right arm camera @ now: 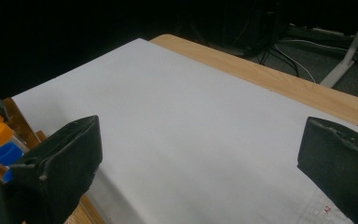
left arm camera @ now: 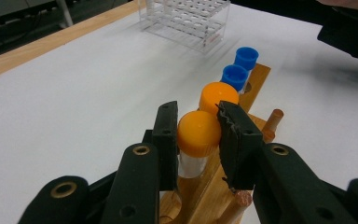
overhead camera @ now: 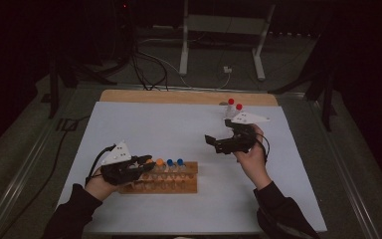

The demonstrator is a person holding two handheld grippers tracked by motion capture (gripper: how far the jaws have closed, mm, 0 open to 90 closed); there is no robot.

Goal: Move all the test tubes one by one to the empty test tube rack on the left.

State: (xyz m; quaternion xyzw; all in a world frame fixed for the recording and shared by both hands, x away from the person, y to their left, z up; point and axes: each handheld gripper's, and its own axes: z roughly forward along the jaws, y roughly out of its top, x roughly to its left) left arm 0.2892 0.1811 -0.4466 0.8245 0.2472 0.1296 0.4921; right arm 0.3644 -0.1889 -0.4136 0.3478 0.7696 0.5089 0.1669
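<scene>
A wooden tube rack (overhead camera: 179, 185) lies at the front left of the white mat. Four capped tubes stand in it in a row. My left gripper (left arm camera: 198, 113) is shut on the nearest one, an orange-capped tube (left arm camera: 199, 135), with a jaw pressed to each side of its cap; the tube's foot is in the rack. Behind it stand a second orange-capped tube (left arm camera: 216, 95) and two blue-capped tubes (left arm camera: 234, 76). In the high view the left gripper (overhead camera: 146, 164) sits at the rack's left end. My right gripper (overhead camera: 219, 132) hovers open over the mat's middle right, holding nothing, its jaws wide apart in the right gripper view (right arm camera: 200, 154).
A clear plastic rack (left arm camera: 186, 18) stands at the far right of the mat, with two red-capped tubes (overhead camera: 235, 104) in it just behind the right hand. Bare white mat (overhead camera: 154, 129) spreads between the racks. A wooden table edge (overhead camera: 179, 95) runs along the back.
</scene>
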